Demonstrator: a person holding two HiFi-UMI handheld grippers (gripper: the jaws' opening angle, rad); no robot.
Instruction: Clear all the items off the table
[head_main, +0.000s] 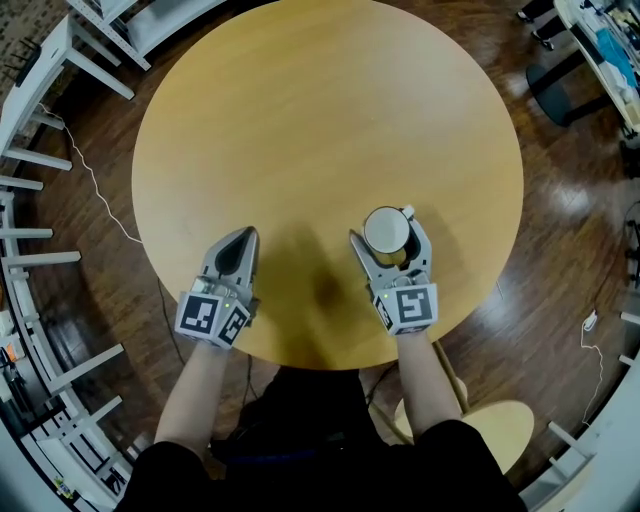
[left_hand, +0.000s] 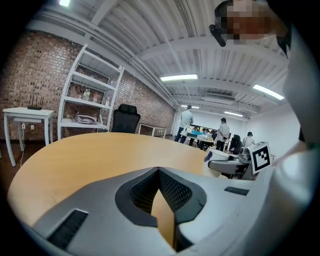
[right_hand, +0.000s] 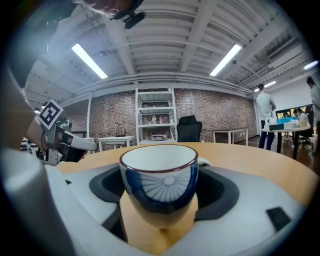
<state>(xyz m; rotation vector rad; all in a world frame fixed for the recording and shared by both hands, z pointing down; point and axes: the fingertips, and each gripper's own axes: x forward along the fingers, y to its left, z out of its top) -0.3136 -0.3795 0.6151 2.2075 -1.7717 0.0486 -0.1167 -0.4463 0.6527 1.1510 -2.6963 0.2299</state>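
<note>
A white cup (head_main: 387, 230) with a dark blue sunburst pattern and a dark rim stands between the jaws of my right gripper (head_main: 388, 226), near the front right of the round wooden table (head_main: 320, 120). In the right gripper view the cup (right_hand: 159, 180) fills the gap and the dark pads (right_hand: 107, 187) touch it on both sides, so the right gripper (right_hand: 159, 202) is shut on it. Whether the cup's foot rests on the wood I cannot tell. My left gripper (head_main: 244, 234) lies at the front left, jaws shut with nothing between them, also plain in its own view (left_hand: 159, 171).
White shelving racks (head_main: 40, 130) stand on the dark floor to the left, with a white cable (head_main: 95, 180) beside them. A wooden stool (head_main: 500, 425) sits at the front right and a dark chair (head_main: 560, 85) at the far right. People (left_hand: 187, 120) stand far off at desks.
</note>
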